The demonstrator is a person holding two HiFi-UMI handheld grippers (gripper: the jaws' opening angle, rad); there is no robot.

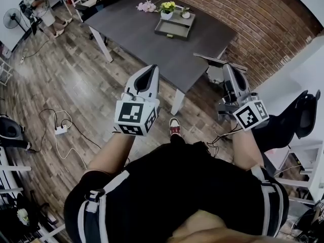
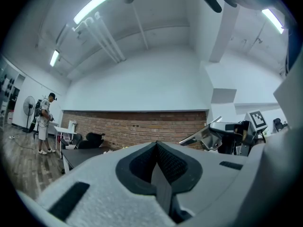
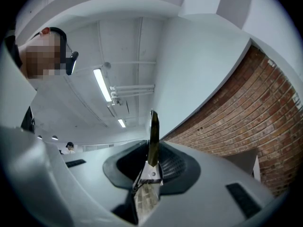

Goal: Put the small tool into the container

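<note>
A person stands short of a grey table (image 1: pixel 132 25), a gripper in each hand; the right gripper (image 3: pixel 152 161) is clamped on the small tool (image 3: pixel 153 138), its thin metal blade jutting past the jaws and held in the air off the table's near edge; the left gripper (image 2: pixel 156 149) has its jaws pressed together with nothing between them; the container (image 1: pixel 174 29), a grey tray, sits near the table's far edge beside a pot of yellow flowers (image 1: pixel 167 8).
</note>
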